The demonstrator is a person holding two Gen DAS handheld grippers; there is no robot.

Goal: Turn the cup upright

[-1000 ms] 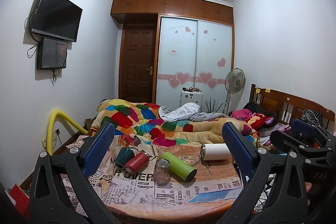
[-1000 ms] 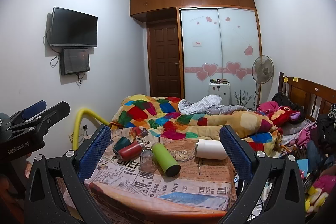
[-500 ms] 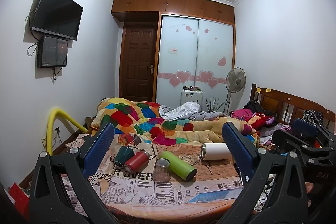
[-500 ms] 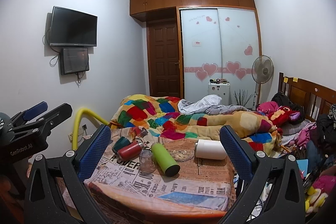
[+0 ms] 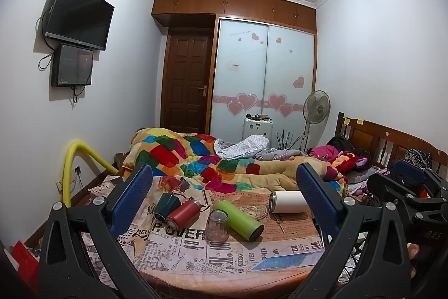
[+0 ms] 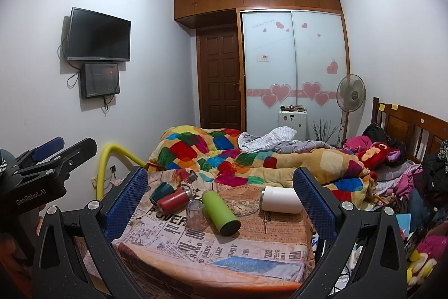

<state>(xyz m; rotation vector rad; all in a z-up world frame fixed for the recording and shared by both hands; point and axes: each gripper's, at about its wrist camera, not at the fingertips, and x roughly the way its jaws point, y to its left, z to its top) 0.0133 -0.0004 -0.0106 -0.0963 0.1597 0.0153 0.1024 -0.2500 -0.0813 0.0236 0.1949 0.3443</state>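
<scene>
We see a newsprint-patterned cloth (image 5: pixel 196 245) on the table, matt and creased. At its 12 o'clock edge lies a smooth clear glass dish (image 5: pixel 253 210). The glass jar (image 5: pixel 217 224) is transparent; the green (image 5: pixel 240 219), red (image 5: pixel 182 212) and white (image 5: pixel 288 201) flasks look satin-smooth. Our finger pads (image 6: pixel 127 205) are blue and dimpled, on black matt arms with bright metal screws

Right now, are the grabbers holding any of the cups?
No. The left gripper and right gripper are both open and empty, away from the cups lying on the table.
</scene>
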